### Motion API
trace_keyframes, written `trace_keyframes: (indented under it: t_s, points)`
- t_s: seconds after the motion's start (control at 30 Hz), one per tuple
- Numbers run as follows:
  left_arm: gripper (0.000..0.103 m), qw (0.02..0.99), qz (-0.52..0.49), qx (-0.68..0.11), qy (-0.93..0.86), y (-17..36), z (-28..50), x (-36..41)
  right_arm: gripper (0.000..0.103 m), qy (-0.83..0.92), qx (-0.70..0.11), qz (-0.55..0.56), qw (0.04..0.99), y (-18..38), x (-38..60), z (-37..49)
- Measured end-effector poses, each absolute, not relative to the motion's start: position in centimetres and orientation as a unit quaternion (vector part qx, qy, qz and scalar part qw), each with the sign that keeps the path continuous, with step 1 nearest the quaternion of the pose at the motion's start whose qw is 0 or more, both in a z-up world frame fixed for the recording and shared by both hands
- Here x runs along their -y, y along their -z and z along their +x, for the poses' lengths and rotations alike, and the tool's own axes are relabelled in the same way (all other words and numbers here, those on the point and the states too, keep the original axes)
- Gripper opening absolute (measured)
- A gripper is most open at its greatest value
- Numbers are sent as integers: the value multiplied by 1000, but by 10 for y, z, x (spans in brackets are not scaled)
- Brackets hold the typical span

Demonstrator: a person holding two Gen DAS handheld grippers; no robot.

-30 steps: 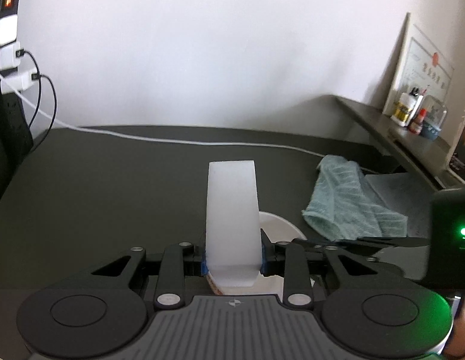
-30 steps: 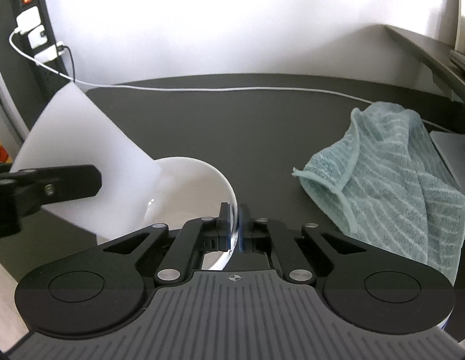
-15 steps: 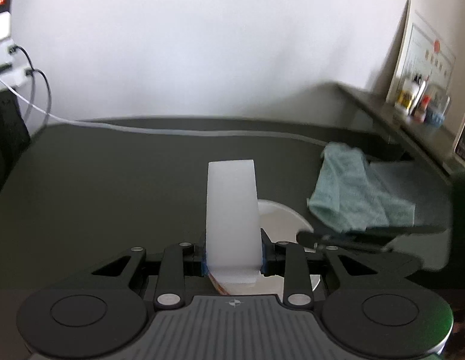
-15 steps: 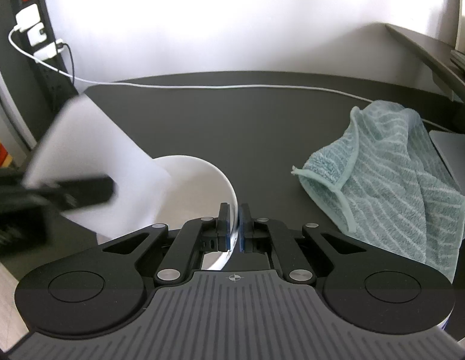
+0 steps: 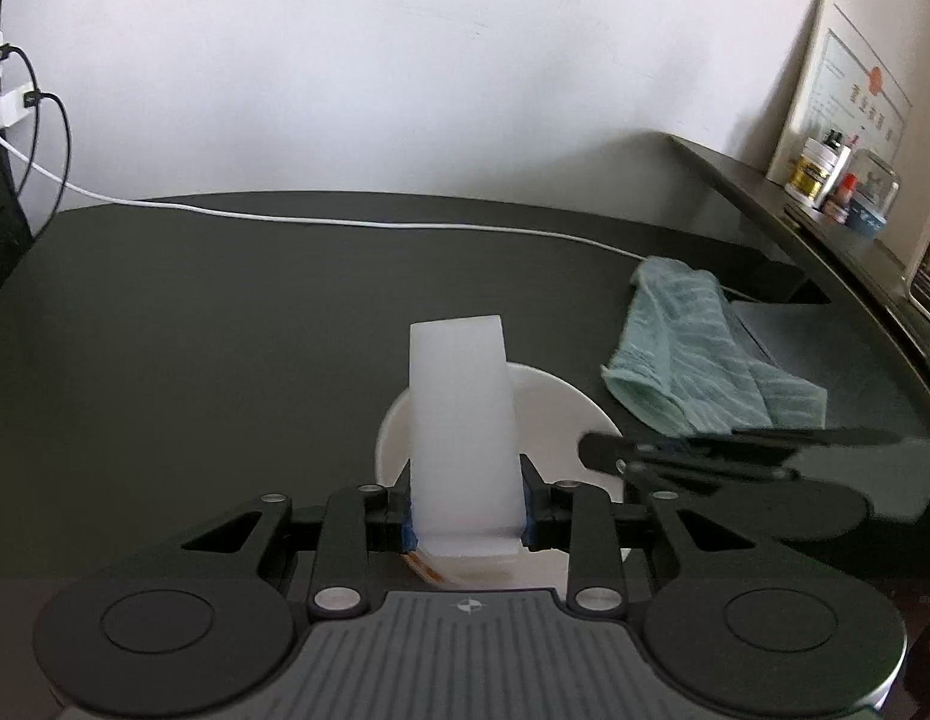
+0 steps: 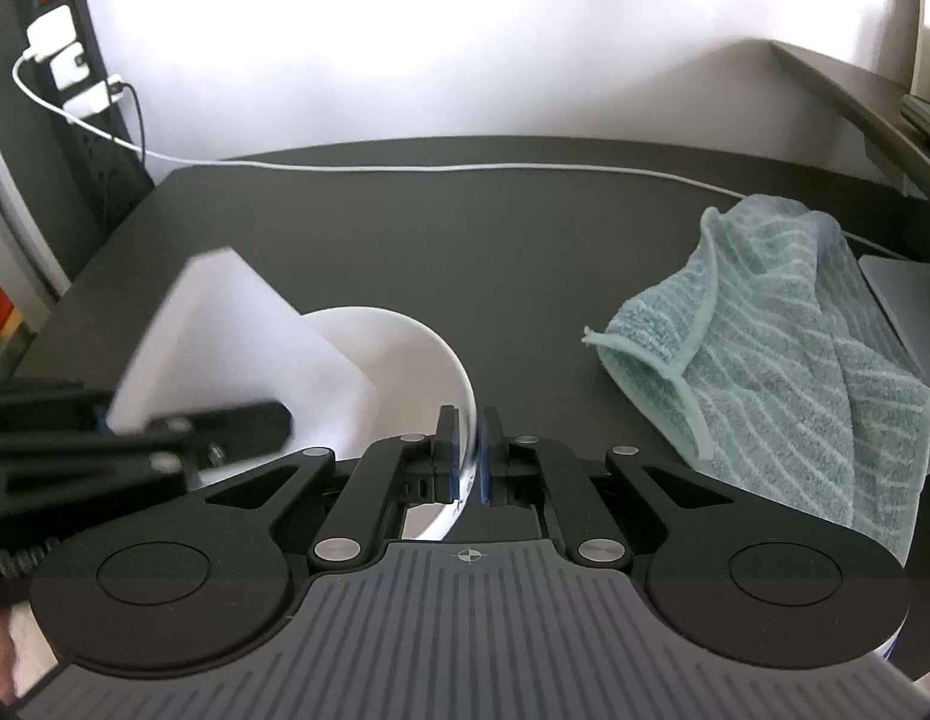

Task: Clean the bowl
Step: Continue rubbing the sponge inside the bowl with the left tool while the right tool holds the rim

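While clamped, sponge (image 5: 462,426) angles lengthwise into bowl (image 6: 399,348).

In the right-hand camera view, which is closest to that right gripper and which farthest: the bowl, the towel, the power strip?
1. Bowl: its rim is pinched in the right gripper.
2. Towel: on the table, to the right.
3. Power strip: far left, by the wall.

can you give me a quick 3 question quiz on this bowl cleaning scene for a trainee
1. True or false: the left gripper is shut on the white foam sponge block.
2. What does the right gripper clamp? A) teal striped towel B) rim of the white ceramic bowl C) white cable
3. Fill in: the teal striped towel lies on the dark table, to the ___ of the white ceramic bowl in the right wrist view.

Key: 1 true; 2 B; 3 right
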State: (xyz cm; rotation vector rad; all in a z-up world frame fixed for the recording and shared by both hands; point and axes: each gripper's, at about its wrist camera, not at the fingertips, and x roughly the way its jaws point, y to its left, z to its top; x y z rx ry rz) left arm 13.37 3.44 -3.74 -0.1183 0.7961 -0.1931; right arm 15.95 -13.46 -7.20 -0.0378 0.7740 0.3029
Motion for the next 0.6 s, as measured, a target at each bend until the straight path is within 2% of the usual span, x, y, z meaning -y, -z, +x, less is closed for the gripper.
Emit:
trace_keyframes:
  t_s: [0.33,0.6]
  points:
    - [29,932,-59,-344,102,-1,115,-43,9,-148,-376,-13,915,71,136,158]
    - [30,907,-65,-398,124,43,138,-26,9,-155,-379,-13,912,72,137,159]
